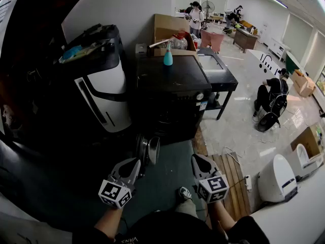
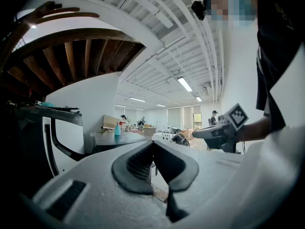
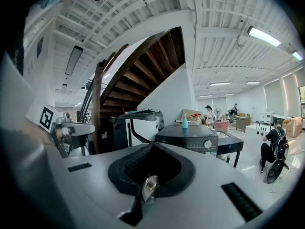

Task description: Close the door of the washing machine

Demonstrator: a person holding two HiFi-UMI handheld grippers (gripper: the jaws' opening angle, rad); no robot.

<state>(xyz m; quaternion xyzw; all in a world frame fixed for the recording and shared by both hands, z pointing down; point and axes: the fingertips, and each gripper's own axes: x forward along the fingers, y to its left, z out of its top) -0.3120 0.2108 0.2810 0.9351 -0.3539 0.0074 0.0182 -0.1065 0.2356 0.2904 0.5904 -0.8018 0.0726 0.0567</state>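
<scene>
The black front-loading washing machine [image 1: 170,93] stands ahead of me in the head view. Its round door [image 1: 148,149] hangs open, swung out toward me at the machine's lower left. My left gripper [image 1: 136,161] is shut and empty, its tip just left of and close to the door's edge; I cannot tell if they touch. My right gripper [image 1: 194,158] is shut too, off to the door's right. The left gripper view shows closed jaws [image 2: 153,143] and the right gripper [image 2: 209,132] beyond. In the right gripper view the closed jaws [image 3: 152,144] point toward the machine [image 3: 190,137].
A teal bottle [image 1: 168,58] stands on the machine's top. A tall white-and-black appliance [image 1: 101,90] is at its left, a black table [image 1: 218,72] at its right. A wooden pallet [image 1: 231,179] and white appliance [image 1: 277,179] lie to my right. A person [image 1: 271,98] sits on the floor.
</scene>
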